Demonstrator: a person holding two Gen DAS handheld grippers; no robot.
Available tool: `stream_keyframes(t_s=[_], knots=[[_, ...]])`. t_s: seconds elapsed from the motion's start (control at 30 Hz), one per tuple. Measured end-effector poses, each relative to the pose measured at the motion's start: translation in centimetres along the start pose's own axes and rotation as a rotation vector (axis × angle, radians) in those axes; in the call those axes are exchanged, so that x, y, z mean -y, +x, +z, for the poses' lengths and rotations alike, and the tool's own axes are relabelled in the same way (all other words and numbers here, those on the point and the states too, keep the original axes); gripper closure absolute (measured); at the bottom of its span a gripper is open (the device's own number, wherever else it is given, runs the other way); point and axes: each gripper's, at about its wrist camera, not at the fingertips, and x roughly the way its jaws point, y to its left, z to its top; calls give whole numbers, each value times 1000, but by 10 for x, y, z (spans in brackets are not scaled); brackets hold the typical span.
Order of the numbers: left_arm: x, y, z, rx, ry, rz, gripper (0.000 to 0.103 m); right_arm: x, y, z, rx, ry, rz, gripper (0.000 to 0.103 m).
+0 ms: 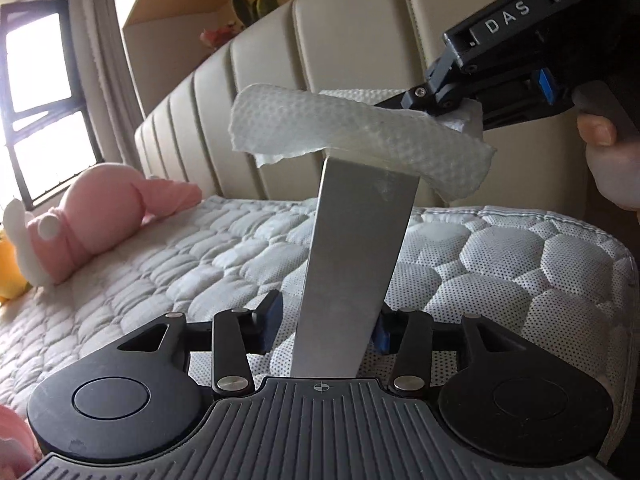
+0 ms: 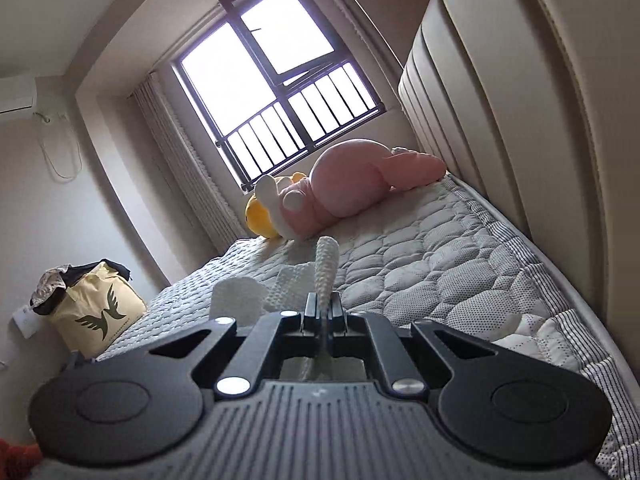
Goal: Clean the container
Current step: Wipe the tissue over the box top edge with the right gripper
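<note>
Quilted mattress (image 2: 420, 248), padded headboard (image 1: 340, 40), barred window (image 2: 276, 84) at 12 o'clock; left gripper (image 1: 326, 328) clamped on steel container (image 1: 352, 264) – right gripper (image 2: 322, 312) pinches paper towel (image 1: 360, 136) over its rim; beige bag (image 2: 96, 312) only in right view

Left wrist camera: mounted behind the left gripper (image 1: 324, 320), set low and close over the bed (image 1: 160, 264), facing the padded headboard (image 1: 304, 72), with the window (image 1: 36, 92) at the left edge. The right gripper (image 1: 436, 106) enters its upper right corner at close range.

Right wrist camera: mounted behind the right gripper (image 2: 322, 312), low above the bed (image 2: 420, 248), tilted, facing the window (image 2: 272, 80) along the bed.

Shared: bed, headboard (image 2: 540, 100), window, pink plush toy (image 1: 100, 212) (image 2: 344, 184).
</note>
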Motion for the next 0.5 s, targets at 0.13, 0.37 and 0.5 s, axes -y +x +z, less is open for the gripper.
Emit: stream_keyframes(t_s=[0.13,0.37,0.5], knots=[[-2,-9,2,-10,-53,-23,45,6,-4,-2,1,-2,-50,98],[-1,-35,0,-27,-102,-73,37,21,-15,-11,-6,14,-147,97],[-5,-38,-5,-58,-190,-128,33,33,-22,-19,-12,29,-226,97]])
